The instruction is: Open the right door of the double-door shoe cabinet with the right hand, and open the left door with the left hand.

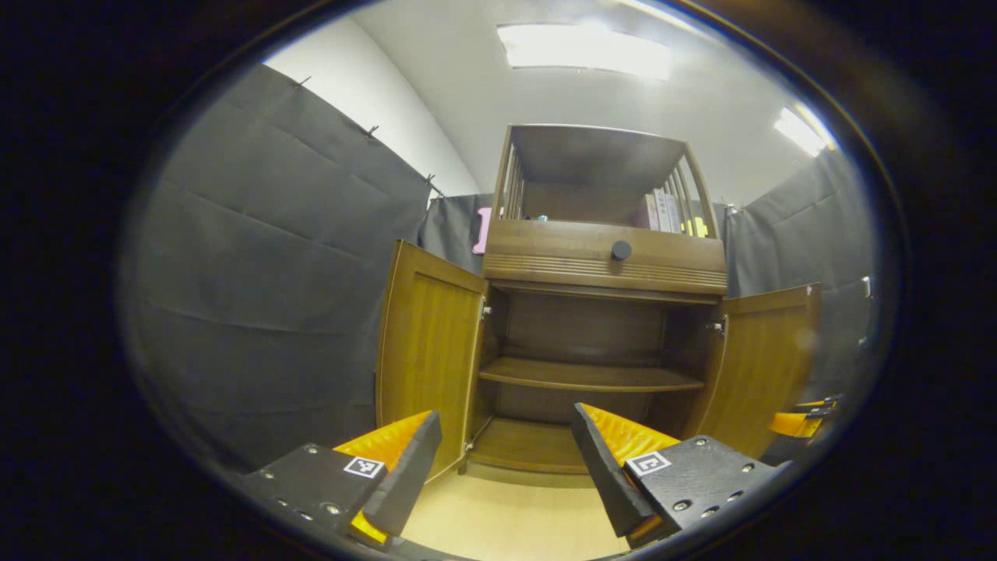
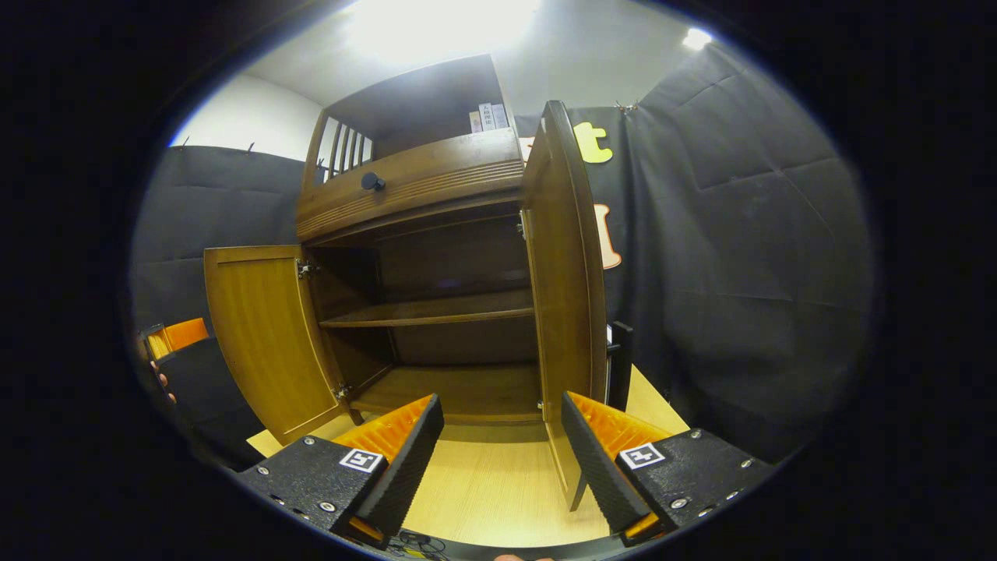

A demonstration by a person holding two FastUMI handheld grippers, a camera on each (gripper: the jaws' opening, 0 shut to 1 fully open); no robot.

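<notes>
Cabinet (image 1: 604, 265) with both doors swung wide, seen from low in front. In the left gripper view the left door (image 1: 427, 351) stands open at the left of the carcass and the right door (image 1: 767, 358) at the right; between them lie 2 bare shelves (image 1: 588, 376) and, above, a drawer front with 1 dark knob (image 1: 621, 250). In the right gripper view the right door (image 2: 562, 273) is seen nearly edge-on, just beyond the right gripper (image 2: 502, 460), and the left door (image 2: 265, 335) is folded back at the far side.

Left gripper (image 1: 506, 460): jaws spread wide, holding nothing, clear of the left door. Right gripper: jaws likewise spread wide and empty; its right finger (image 2: 604, 452) lies close to the door's lower edge, contact not resolvable.

Both openings appear complete, so the step in hand is judged to be release and withdrawal. To do it well, keep the jaws apart and draw each gripper straight back over the floor (image 2: 483, 483), away from the door edges, so that neither door is nudged back toward closing.
</notes>
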